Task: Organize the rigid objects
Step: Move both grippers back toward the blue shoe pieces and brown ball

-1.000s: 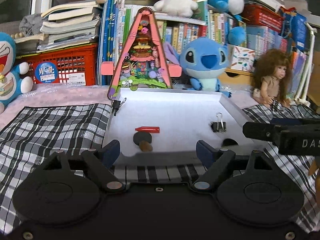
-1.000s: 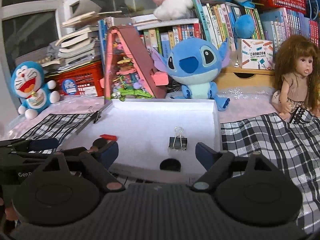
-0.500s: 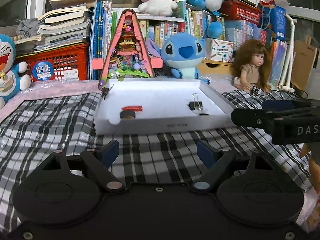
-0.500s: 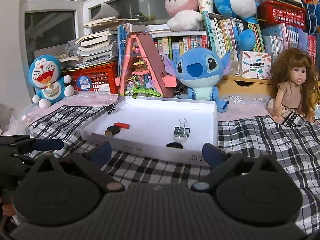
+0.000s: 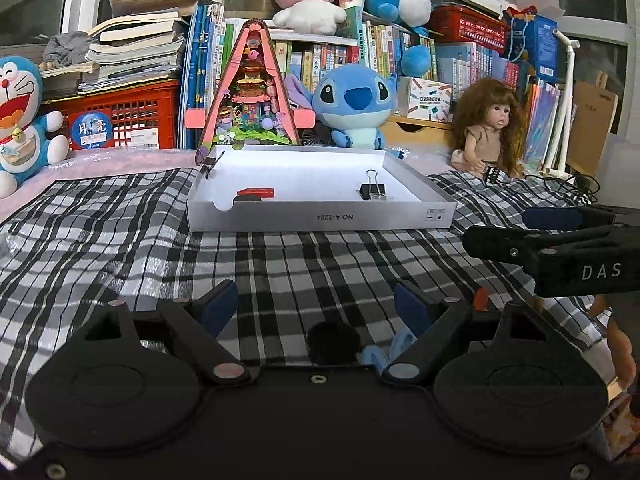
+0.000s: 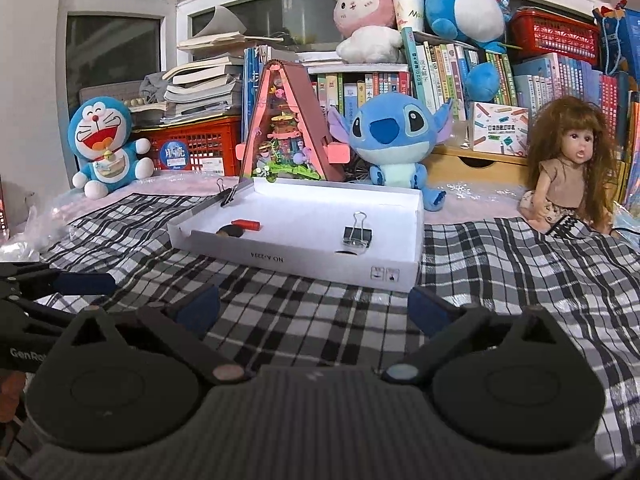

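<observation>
A shallow white box (image 5: 320, 218) (image 6: 304, 258) lies on the checked cloth. It holds a red cylinder (image 5: 256, 192) (image 6: 247, 224) beside a dark round piece (image 6: 230, 231), and a black binder clip (image 5: 373, 190) (image 6: 357, 234). Another binder clip (image 5: 209, 162) (image 6: 227, 196) grips the box's far left corner. My left gripper (image 5: 316, 306) is open and empty above the cloth, well short of the box. A dark round object (image 5: 334, 344) and a blue piece (image 5: 384, 350) lie just in front of it. My right gripper (image 6: 314, 306) is open and empty, also short of the box.
Behind the box stand a pink triangular toy house (image 5: 252, 92), a blue Stitch plush (image 5: 354, 106), a doll (image 5: 490, 128), a Doraemon plush (image 6: 105, 144), a red crate (image 5: 120, 118) and shelves of books. A small orange item (image 5: 480, 300) lies on the cloth at right.
Both grippers have pulled back from the box toward the near side and stayed open. The box now sits farther off, with more checked cloth in between.
</observation>
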